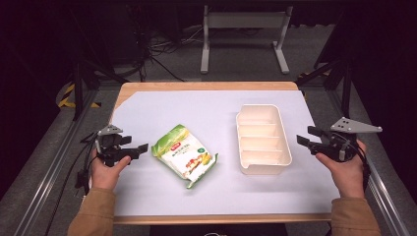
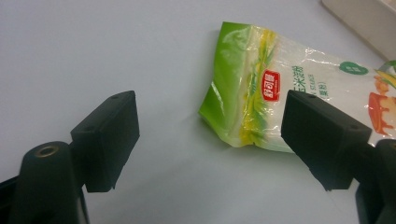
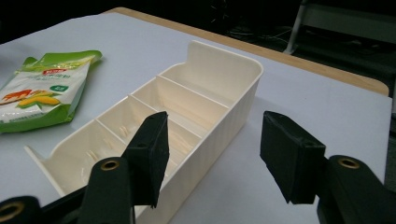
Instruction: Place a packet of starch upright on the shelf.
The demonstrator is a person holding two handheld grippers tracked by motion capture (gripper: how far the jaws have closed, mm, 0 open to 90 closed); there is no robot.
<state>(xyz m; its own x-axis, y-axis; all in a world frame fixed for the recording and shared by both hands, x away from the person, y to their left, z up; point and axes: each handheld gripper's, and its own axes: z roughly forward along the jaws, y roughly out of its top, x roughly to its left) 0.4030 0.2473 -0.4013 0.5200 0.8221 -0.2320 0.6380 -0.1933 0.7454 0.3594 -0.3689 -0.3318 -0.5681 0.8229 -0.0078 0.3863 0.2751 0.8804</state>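
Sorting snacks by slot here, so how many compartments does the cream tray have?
4, in a single row along the cream tray, right of the snack bag: one at the far end, two in the middle, one at the near end. All look empty.

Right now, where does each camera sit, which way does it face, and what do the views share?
High view: above the person's side, looking forward and down on the table; both forearms, left gripper and right gripper show.
Left gripper view: rides the left gripper, facing the green snack bag between open jaws.
Right gripper view: rides the right gripper, facing the cream divided tray; jaws open.
Shared: bag and tray appear in all three.
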